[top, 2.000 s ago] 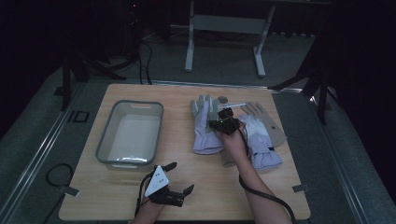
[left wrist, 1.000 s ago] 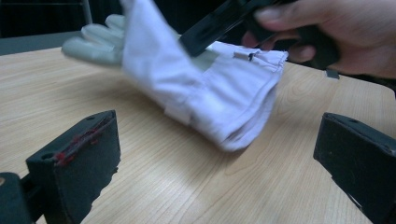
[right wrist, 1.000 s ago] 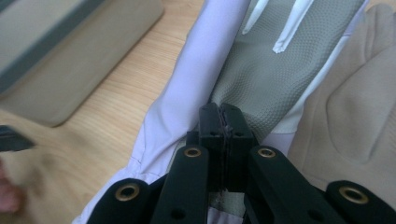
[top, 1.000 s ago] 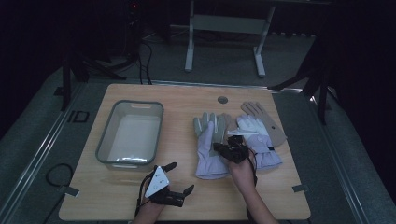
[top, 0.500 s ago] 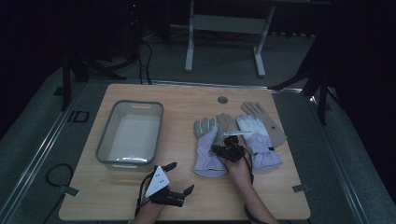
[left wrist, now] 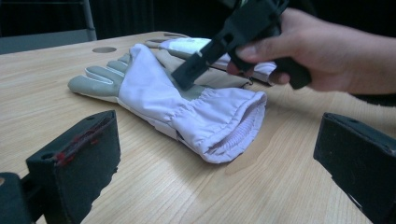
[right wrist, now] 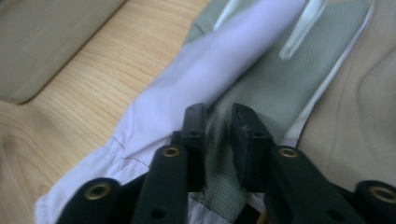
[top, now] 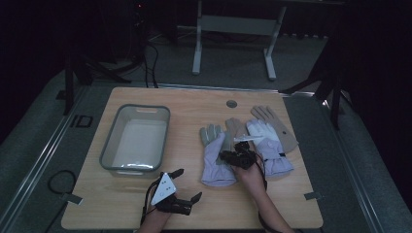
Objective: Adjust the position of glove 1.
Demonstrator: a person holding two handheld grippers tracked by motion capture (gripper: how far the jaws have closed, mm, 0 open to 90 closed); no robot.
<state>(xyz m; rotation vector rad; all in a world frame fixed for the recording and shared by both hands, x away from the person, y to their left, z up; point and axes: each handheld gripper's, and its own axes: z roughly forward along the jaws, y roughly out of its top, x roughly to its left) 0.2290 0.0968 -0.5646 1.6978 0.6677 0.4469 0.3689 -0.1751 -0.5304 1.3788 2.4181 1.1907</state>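
A lavender glove (top: 214,158) with grey fingers lies flat at the middle of the table, cuff toward me; the left gripper view shows this glove (left wrist: 154,88) from the side. My right gripper (top: 227,156) rests low over its palm side. Its jaws have just been opening and stand a little apart (right wrist: 217,112), with the glove's grey-green mesh (right wrist: 280,79) in the gap and no pad pressing on it. My left gripper (top: 188,185) lies near the front edge, wide open and holding nothing (left wrist: 217,123), pointing at the glove's cuff.
A grey plastic tub (top: 111,141) stands on the left half of the table, and its wall (right wrist: 46,37) is close by in the right gripper view. A second glove (top: 272,141), tan and pale, lies right of the first. A round hole (top: 231,104) is in the tabletop behind them.
The right gripper dragged the lavender glove toward the near side, then sank a little onto it, and its jaws have parted. The left gripper has stayed put.
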